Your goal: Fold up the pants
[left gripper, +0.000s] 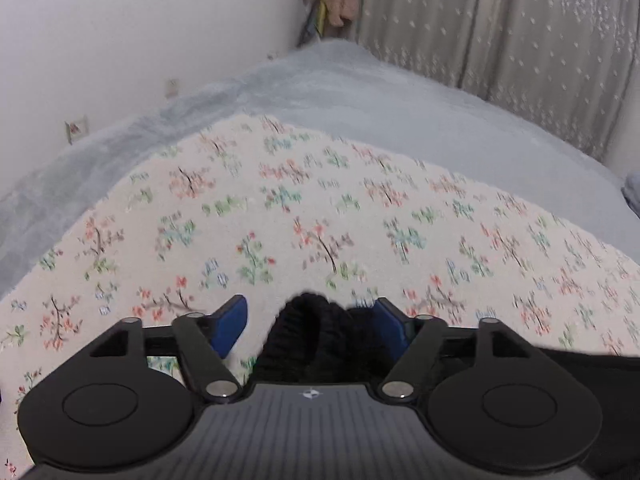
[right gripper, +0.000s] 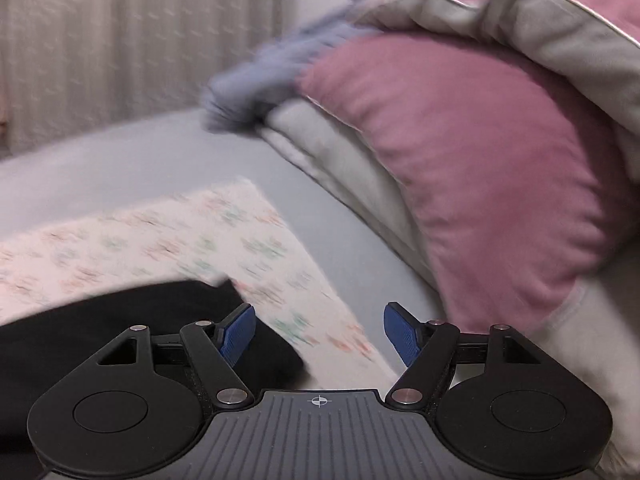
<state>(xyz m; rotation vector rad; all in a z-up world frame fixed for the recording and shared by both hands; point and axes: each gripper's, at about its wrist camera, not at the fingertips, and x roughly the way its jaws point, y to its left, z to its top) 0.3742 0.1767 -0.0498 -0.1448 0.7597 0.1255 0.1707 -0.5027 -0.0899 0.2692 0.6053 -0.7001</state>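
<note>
Presently both tongs, left (left gripper: 310, 326) and right (right gripper: 319, 330), gape empty over black pants (left gripper: 316, 336); next: grip an edge.

The pants (left gripper: 308, 336) are plain black, ribbed knit at the bunched part low in the left wrist view. Under them lies a cream cloth (left gripper: 320, 208) printed with small red, green and blue flower sprigs, on a pale grey-blue bed (left gripper: 360, 96). The curtain (left gripper: 500, 28) at upper right is beige with white flecks. In the right wrist view the pillow (right gripper: 472, 160) is dusty pink with grey trim. Both grippers' pads (right gripper: 400, 334) are blue on black arms.
</note>
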